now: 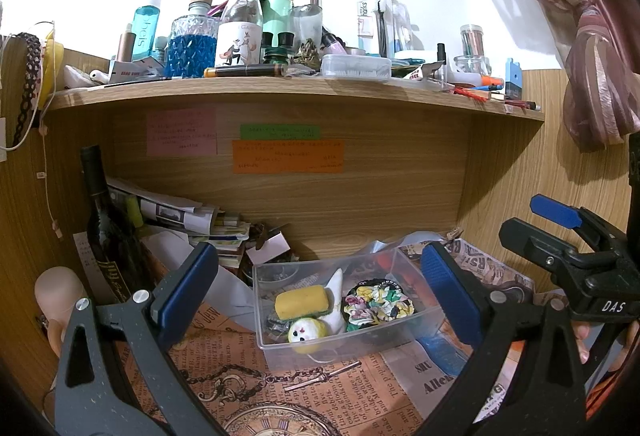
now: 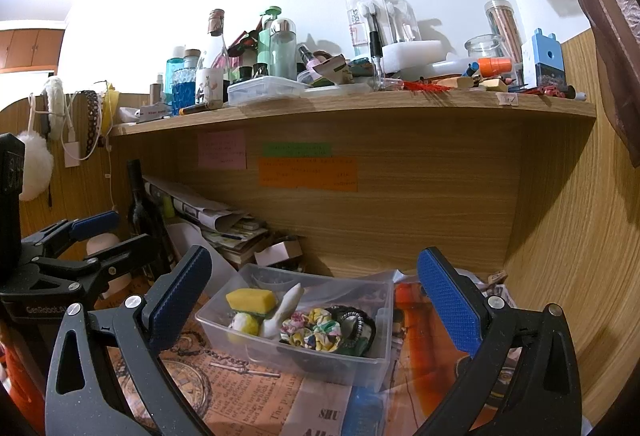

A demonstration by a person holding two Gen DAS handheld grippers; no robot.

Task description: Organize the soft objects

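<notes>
Bin: clear plastic bin (image 1: 344, 332) on the newspaper-covered surface (image 1: 240, 352), lower centre; holds yellow sponge block (image 1: 301, 301) and floral fabric scrunchie (image 1: 379, 306).
Handling: both look light and squashy; pinch the sponge across its short sides.
Left hand-held gripper (image 1: 318, 286): spread wide, empty, touching nothing.
Right hand-held gripper (image 2: 316, 290): likewise wide apart, empty.
</notes>
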